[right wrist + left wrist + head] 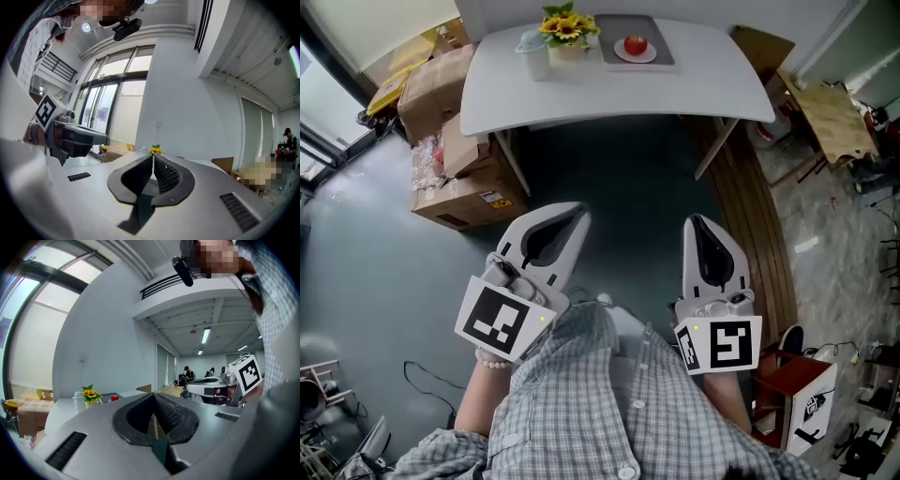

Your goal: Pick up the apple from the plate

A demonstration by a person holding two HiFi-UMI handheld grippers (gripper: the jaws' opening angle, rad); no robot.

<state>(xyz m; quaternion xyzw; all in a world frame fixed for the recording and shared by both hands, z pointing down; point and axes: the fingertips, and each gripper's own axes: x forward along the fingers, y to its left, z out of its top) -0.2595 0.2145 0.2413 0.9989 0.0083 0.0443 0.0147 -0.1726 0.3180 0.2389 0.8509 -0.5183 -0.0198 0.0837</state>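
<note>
Red apple (636,44) sits on its plate (650,56) on the white table (694,89), well apart from the left gripper (579,216) and right gripper (696,222). Both are pressed closed and empty. I can't make the apple out in the right gripper view.

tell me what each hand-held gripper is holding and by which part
Nothing is held. The left hand-held gripper and right hand-held gripper are both shut and empty; the apple sits untouched on its plate.

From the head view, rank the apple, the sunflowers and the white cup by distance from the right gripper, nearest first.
1. The apple, on the plate, rightmost of the three.
2. The sunflowers, left of the apple.
3. The white cup, left of the sunflowers, farthest across.
</note>
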